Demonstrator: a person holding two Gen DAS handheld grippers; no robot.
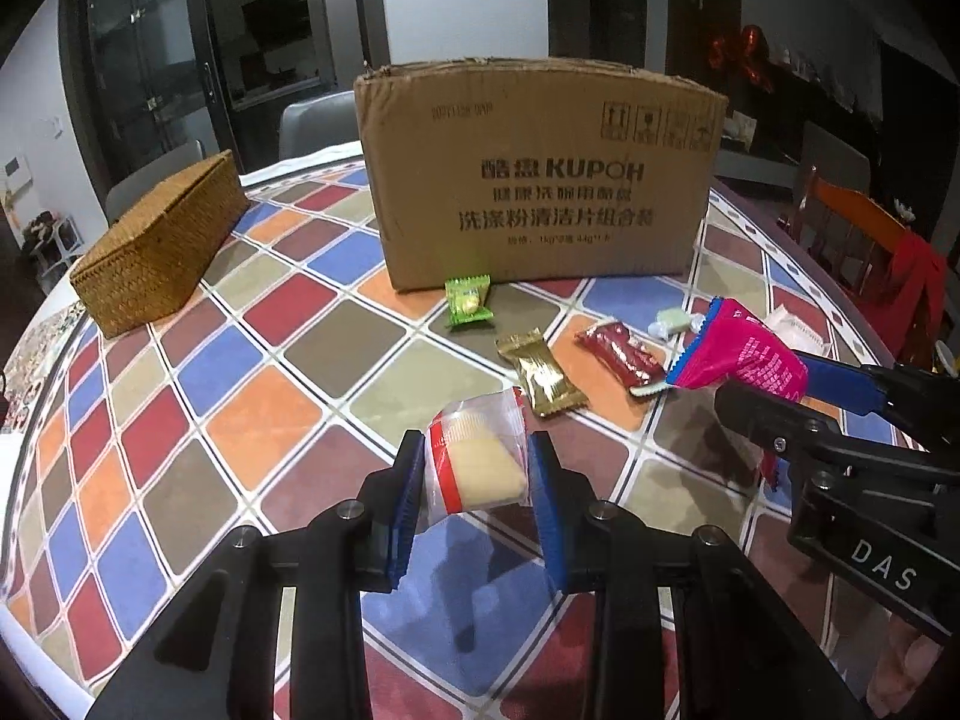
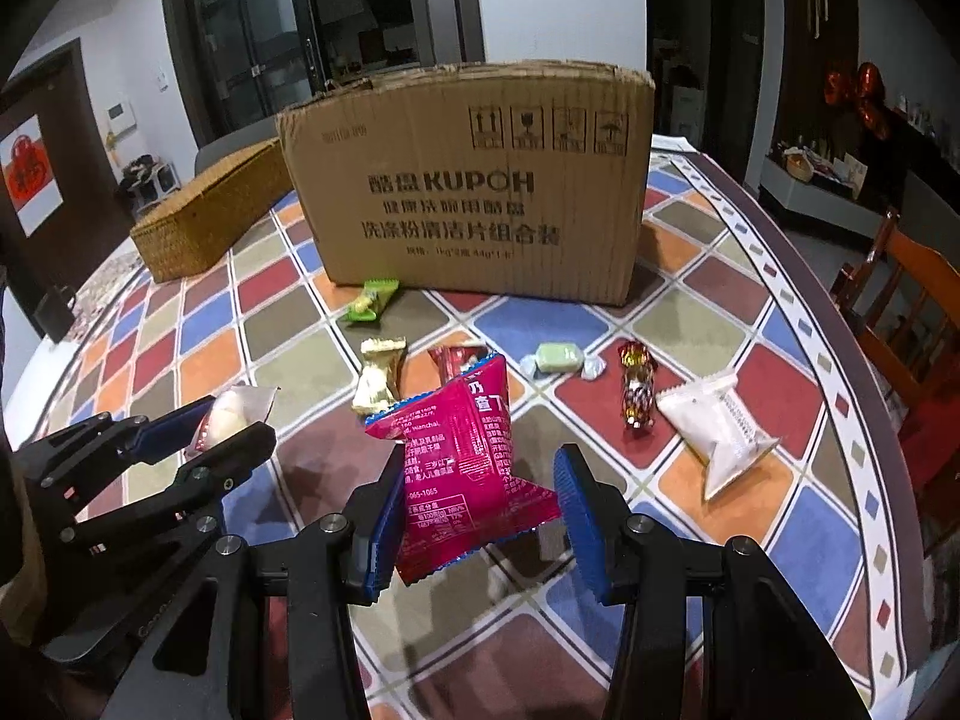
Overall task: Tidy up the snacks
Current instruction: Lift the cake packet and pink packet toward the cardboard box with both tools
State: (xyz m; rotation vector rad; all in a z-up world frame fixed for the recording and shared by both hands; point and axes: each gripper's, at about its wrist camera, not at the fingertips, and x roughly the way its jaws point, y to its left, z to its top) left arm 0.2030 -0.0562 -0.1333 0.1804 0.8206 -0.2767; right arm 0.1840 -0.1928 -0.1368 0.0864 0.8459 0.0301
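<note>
My left gripper (image 1: 474, 468) is shut on a clear packet with a pale biscuit and red band (image 1: 474, 459), held above the table; the same packet (image 2: 231, 417) shows in the right wrist view. My right gripper (image 2: 480, 498) is shut on a magenta snack packet (image 2: 465, 468), also lifted, and this magenta packet (image 1: 741, 354) appears at the right of the left wrist view. On the tablecloth lie a green packet (image 1: 469, 302), a gold packet (image 1: 543, 381), a dark red packet (image 1: 618, 354), a pale green candy (image 2: 555, 358), a foil-wrapped candy (image 2: 637, 387) and a white packet (image 2: 723, 429).
A tall cardboard box (image 1: 540, 174) stands at the back of the table. A woven basket (image 1: 162, 246) with its lid on sits to the left of it. A wooden chair (image 2: 912, 306) stands by the right edge of the checked tablecloth (image 1: 252, 372).
</note>
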